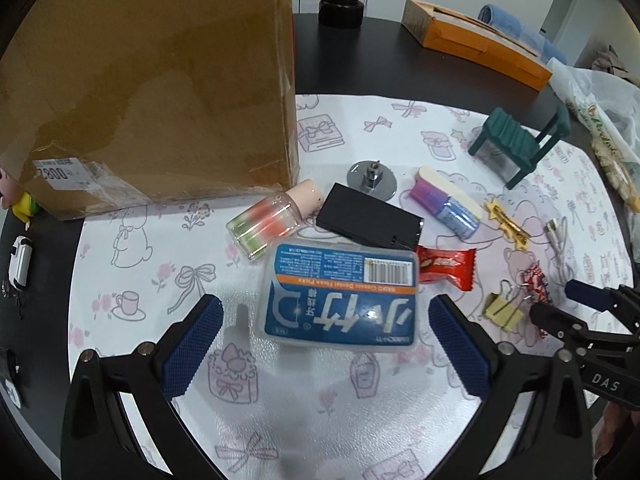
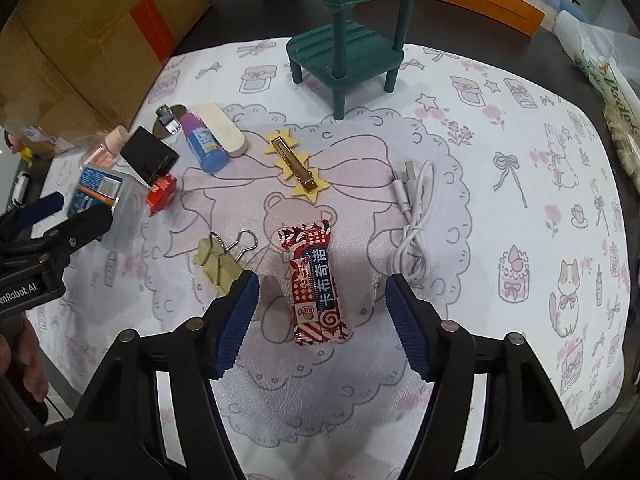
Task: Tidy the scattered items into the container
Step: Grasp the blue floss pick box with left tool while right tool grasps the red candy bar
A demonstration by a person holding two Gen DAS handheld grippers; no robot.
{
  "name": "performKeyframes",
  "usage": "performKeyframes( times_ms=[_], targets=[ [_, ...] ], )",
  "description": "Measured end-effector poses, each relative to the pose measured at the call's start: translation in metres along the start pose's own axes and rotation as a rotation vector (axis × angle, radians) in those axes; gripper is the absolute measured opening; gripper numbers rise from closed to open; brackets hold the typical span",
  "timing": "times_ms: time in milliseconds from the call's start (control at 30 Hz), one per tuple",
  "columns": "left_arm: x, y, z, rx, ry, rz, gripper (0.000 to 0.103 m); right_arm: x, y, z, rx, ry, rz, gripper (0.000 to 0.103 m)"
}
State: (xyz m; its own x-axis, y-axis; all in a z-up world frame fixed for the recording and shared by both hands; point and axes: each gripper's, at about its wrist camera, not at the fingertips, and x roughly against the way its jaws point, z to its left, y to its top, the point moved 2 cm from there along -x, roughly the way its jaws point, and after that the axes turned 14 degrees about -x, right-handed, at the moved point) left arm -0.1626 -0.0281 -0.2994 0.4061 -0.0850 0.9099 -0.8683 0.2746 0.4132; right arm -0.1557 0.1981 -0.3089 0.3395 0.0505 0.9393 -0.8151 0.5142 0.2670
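Note:
My left gripper (image 1: 326, 340) is open, its blue pads on either side of the near end of a clear floss-pick box with a blue label (image 1: 340, 294). Beyond it lie a black case (image 1: 368, 216), a small clear bottle (image 1: 268, 220), a red candy (image 1: 448, 266) and a purple-blue tube (image 1: 444, 202). The cardboard box (image 1: 152, 80) stands at the back left. My right gripper (image 2: 320, 312) is open around a red patterned snack bar (image 2: 316, 284) lying on the mat. A yellow binder clip (image 2: 220, 260) sits just left of it, a white USB cable (image 2: 416, 216) to the right.
A green toy chair (image 2: 348, 52) stands at the back of the printed mat (image 2: 500, 160). A star hair clip (image 2: 296, 164) lies mid-mat. An orange box (image 1: 476, 44) and a plastic bag (image 1: 600, 120) sit at the back right. A metal disc (image 1: 372, 178) lies by the cardboard box.

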Motion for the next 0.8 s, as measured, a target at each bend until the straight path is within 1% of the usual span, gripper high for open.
performKeyframes(
  times_ms=[100, 233, 333, 367, 433, 467, 500, 533, 600, 800],
  targets=[
    [-0.008, 0.0, 0.004, 0.015, -0.028, 0.01, 0.103, -0.007, 0.001, 0.002, 0.012, -0.015, -0.001, 0.069],
    [-0.016, 0.0, 0.003, 0.007, -0.04, 0.038, 0.103, -0.012, 0.003, 0.004, 0.028, -0.032, -0.004, 0.069],
    [-0.022, -0.002, -0.002, -0.023, -0.026, 0.056, 0.103, -0.013, 0.003, 0.005, 0.038, -0.041, -0.008, 0.07],
    [-0.022, -0.002, -0.004, -0.033, -0.013, 0.059, 0.103, -0.013, 0.003, 0.006, 0.042, -0.043, -0.009, 0.068],
    [-0.023, -0.002, -0.008, -0.053, 0.012, 0.064, 0.103, -0.012, 0.003, 0.004, 0.038, -0.044, -0.019, 0.061],
    [-0.022, -0.002, -0.008, -0.056, 0.017, 0.062, 0.102, -0.011, 0.003, 0.003, 0.032, -0.046, -0.028, 0.047],
    [-0.021, -0.003, -0.009, -0.058, 0.02, 0.059, 0.101, -0.011, 0.004, 0.001, 0.026, -0.043, -0.03, 0.028],
    [-0.02, -0.004, -0.009, -0.06, 0.023, 0.057, 0.098, -0.01, 0.005, -0.001, 0.019, -0.038, -0.029, 0.02],
    [-0.018, -0.004, -0.009, -0.056, 0.026, 0.059, 0.084, -0.01, 0.006, -0.006, 0.011, -0.023, -0.025, 0.02],
    [-0.012, -0.005, -0.009, -0.037, 0.028, 0.066, 0.084, -0.007, 0.008, -0.016, -0.011, 0.043, -0.006, 0.019]
  ],
)
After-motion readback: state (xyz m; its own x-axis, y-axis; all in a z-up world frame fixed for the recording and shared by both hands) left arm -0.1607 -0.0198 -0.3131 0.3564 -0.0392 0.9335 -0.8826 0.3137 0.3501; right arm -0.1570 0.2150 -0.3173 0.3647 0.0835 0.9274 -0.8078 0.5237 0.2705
